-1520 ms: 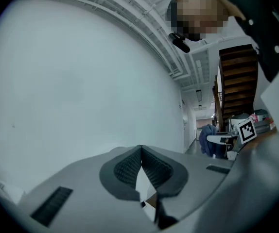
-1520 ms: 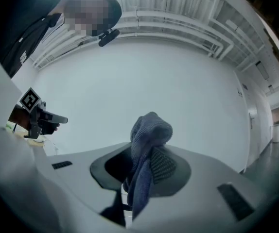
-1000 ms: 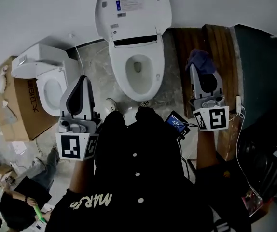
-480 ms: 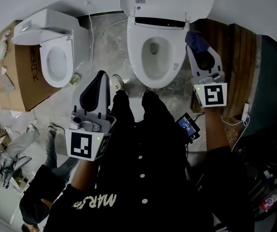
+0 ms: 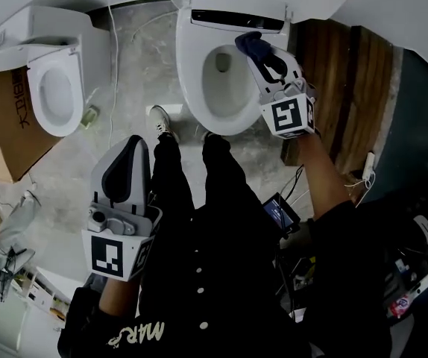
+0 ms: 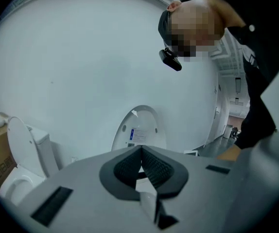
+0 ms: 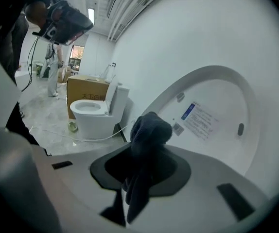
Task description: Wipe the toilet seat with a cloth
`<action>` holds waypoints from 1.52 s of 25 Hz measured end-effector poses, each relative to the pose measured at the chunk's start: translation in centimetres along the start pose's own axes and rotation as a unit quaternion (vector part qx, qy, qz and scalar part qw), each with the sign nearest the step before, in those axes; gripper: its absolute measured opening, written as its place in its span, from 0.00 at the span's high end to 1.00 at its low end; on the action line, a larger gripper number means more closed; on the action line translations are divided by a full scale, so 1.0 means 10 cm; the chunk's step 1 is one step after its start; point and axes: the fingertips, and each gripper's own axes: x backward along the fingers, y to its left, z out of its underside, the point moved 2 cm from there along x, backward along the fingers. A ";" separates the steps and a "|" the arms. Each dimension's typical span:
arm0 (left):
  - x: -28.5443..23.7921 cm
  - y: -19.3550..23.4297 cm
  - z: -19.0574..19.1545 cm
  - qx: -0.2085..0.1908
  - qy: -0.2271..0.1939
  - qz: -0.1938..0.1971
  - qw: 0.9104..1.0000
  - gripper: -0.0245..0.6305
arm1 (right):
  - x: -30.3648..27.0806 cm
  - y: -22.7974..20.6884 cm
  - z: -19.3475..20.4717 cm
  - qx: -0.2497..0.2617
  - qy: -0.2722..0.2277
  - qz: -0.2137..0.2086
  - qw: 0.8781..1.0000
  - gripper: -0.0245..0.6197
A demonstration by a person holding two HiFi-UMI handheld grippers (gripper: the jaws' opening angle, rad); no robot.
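Head view, and the big shift is the toilet (image 5: pixel 225 88) itself: it has swung in close under the camera as the person steps up, feet now at its front edge. Lid is up, toilet seat (image 5: pixel 190 73) is down and bare white.

Now the right hand-held gripper (image 5: pixel 263 54). A second ago it hung out over the wooden boards (image 5: pixel 348 80) to the side, and now it has come across above the rear right of the seat, near the hinge. Its jaws are clamped on a dark blue cloth (image 5: pixel 253 45), bunched and spilling past the tips, and the right gripper view confirms the pinch. Whether fabric touches the seat yet, I cannot tell.

Left hand-held gripper (image 5: pixel 130 146) has dropped back by the left leg, jaws pressed together on nothing, out of play.

My read: the approach is done and the first wipe stroke is about to start, likely from the back of the ring.
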 end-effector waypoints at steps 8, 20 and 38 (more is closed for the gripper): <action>-0.31 0.12 0.60 0.033 0.026 0.014 0.999 0.95 | -0.87 0.26 0.79 0.118 0.068 -0.044 0.990 0.83; -0.59 0.20 1.25 0.072 0.065 0.024 0.995 0.95 | -1.55 0.65 1.73 0.358 0.135 -0.092 0.919 0.83; -0.76 0.24 1.49 0.082 0.075 0.014 0.994 0.95 | -1.68 0.80 2.08 0.461 0.141 -0.137 0.865 0.83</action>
